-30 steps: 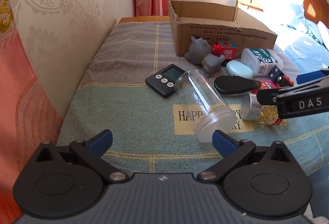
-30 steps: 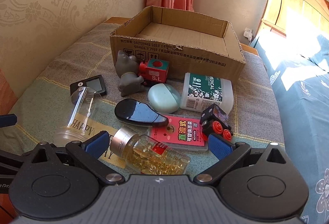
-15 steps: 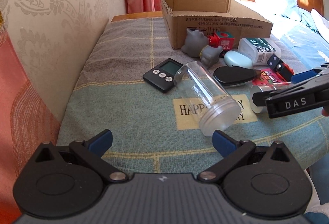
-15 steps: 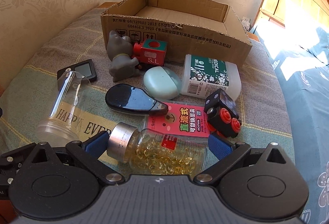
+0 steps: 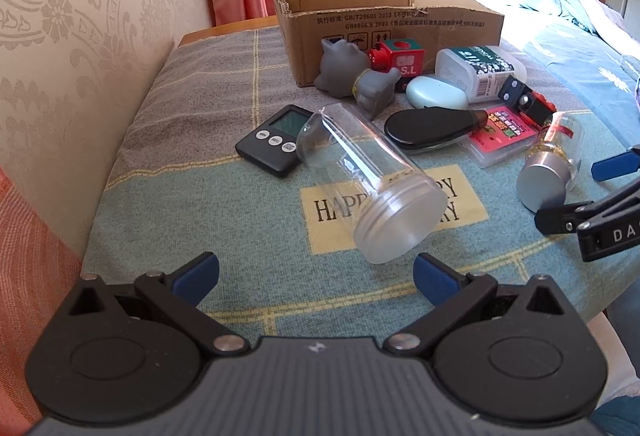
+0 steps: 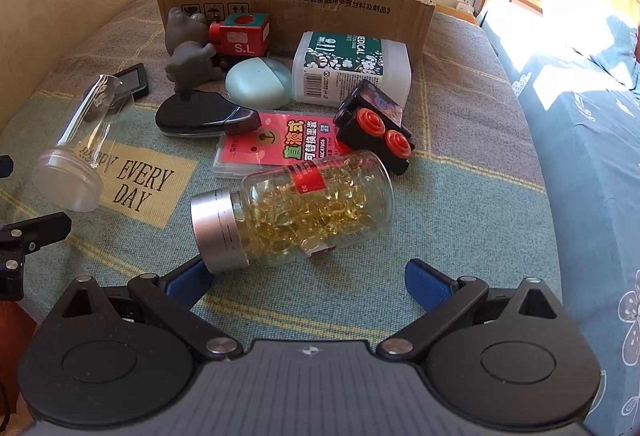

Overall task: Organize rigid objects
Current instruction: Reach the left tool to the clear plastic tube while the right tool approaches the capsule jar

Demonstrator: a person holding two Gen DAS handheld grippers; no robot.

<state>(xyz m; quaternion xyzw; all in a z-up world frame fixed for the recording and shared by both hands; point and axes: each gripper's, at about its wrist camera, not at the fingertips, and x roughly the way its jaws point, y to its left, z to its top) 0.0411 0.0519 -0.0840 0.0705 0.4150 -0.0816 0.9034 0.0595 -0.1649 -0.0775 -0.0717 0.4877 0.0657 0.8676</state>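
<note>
Your right gripper (image 6: pixel 306 282) is spread wide with nothing in it, and the capsule bottle (image 6: pixel 316 207) lies on its side just in front of it, well short of the cardboard box (image 6: pixel 296 1). The bottle's long axis runs roughly crosswise to your fingers, with the silver cap (image 6: pixel 218 230) beside the left blue pad and the base pointing up-right toward the box. As I read it, the right hand is the nearer one, and a close across the glass body would fit better than one on the cap.

Your left gripper (image 5: pixel 316 276) is also fully open and holds nothing. The clear empty jar (image 5: pixel 372 183) lies just ahead of it, frosted threaded mouth toward you and base angled away toward the box.

Materials: the bottle is smooth clear glass or plastic, full of yellow softgels, with a brushed metal cap. It is round, so it will likely roll on the woven blanket (image 6: pixel 460 195).

Clustered in front of the box:
- grey rubbery toy (image 6: pixel 188 51)
- red train block (image 6: pixel 240 35)
- white medical bottle (image 6: pixel 352 69)
- mint oval case (image 6: pixel 258 81)
- glossy black case (image 6: pixel 204 113)
- flat red-label pack (image 6: pixel 276 147)
- black timer (image 5: pixel 274 141)
</note>
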